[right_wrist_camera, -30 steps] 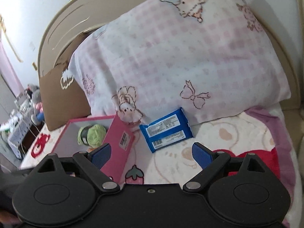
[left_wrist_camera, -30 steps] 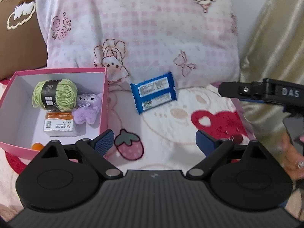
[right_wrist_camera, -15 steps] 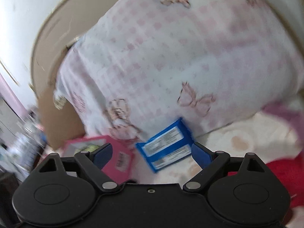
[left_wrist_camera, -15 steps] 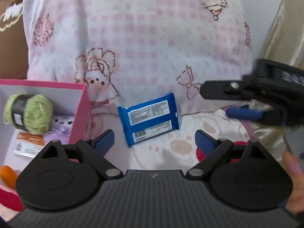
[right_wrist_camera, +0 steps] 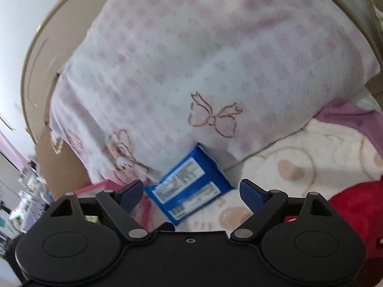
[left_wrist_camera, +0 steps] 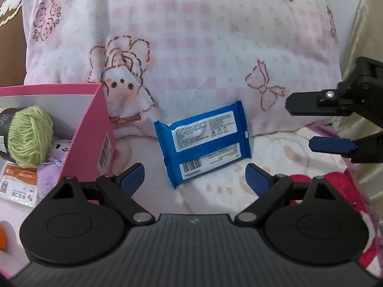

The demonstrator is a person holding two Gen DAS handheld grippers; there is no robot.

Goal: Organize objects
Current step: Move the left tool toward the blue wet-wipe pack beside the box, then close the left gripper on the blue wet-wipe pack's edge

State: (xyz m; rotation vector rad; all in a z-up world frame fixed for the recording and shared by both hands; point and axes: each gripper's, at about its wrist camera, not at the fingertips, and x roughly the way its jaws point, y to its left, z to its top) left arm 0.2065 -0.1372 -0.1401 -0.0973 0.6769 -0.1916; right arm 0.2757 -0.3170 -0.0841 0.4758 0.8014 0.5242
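Presently both claws stand over the bed with the blue packet (left_wrist_camera: 202,143) as the one item lying outside the pink box (left_wrist_camera: 93,129). In the left wrist view the left gripper (left_wrist_camera: 195,175) has its jaws wide with nothing between them, and the packet lies straight ahead at twelve o'clock, just beyond the fingertips and not touched. Its long axis runs from about eight o'clock up to two o'clock, tilted against the line of the jaws, so a closing across the short side would call for some turn of the wrist, in my judgement.

The right gripper (right_wrist_camera: 191,192) has just been closing a little, yet its jaws are wide with nothing pressed between them; in its own view the packet (right_wrist_camera: 189,186) sits at twelve o'clock, close above the gap. From the left wrist view the right gripper (left_wrist_camera: 320,126) comes in at three o'clock, well apart from the packet. I cannot say with certainty which claw is nearer.

The packet is flat, soft-sided and sealed, label side up with white printed panels and a barcode, its far edge resting against the pink checked pillow (left_wrist_camera: 191,35). The box stands at nine o'clock of it, holding green yarn (left_wrist_camera: 28,136) and a purple plush toy (left_wrist_camera: 51,165).
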